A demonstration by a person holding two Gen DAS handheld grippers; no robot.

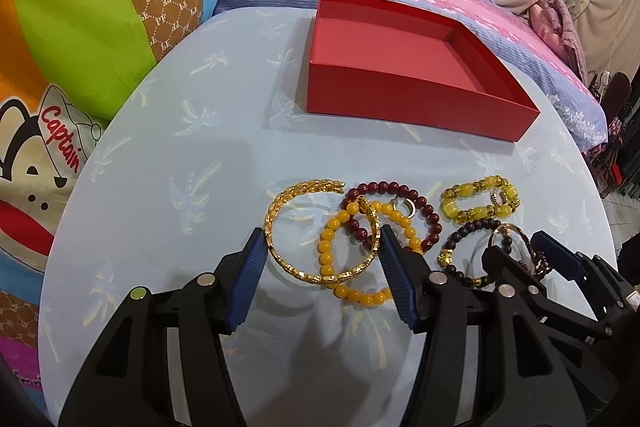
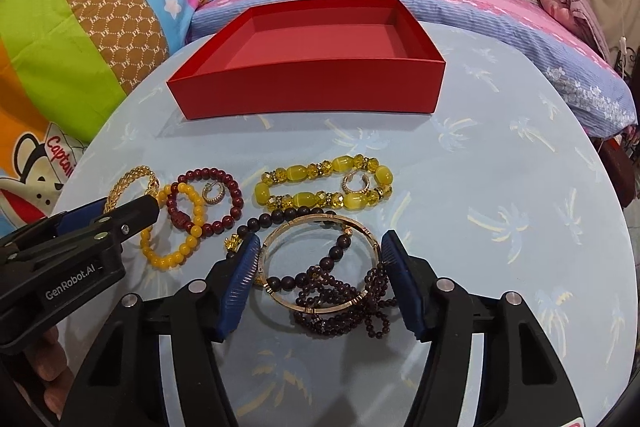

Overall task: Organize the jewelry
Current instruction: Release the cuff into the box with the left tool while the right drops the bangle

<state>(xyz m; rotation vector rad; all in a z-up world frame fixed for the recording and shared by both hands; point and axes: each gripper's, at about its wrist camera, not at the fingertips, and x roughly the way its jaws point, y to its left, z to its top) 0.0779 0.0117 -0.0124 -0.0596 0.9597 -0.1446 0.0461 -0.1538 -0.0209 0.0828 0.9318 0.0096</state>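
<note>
The red box point(image 2: 308, 95) is being left open at the table's point(image 1: 160, 187) far side. The gold cuff point(image 1: 320, 231) is being clamped by the left gripper point(image 1: 322, 247). The thin gold bangle point(image 2: 320, 263) is being gripped by the right gripper point(image 2: 320, 263).

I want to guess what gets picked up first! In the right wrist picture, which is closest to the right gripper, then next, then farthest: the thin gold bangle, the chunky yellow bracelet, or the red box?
1. Thin gold bangle: right between the right gripper fingers, lying on dark beads.
2. Chunky yellow bracelet: just beyond the bangle, mid-table.
3. Red box: farthest, at the table's back edge.
</note>
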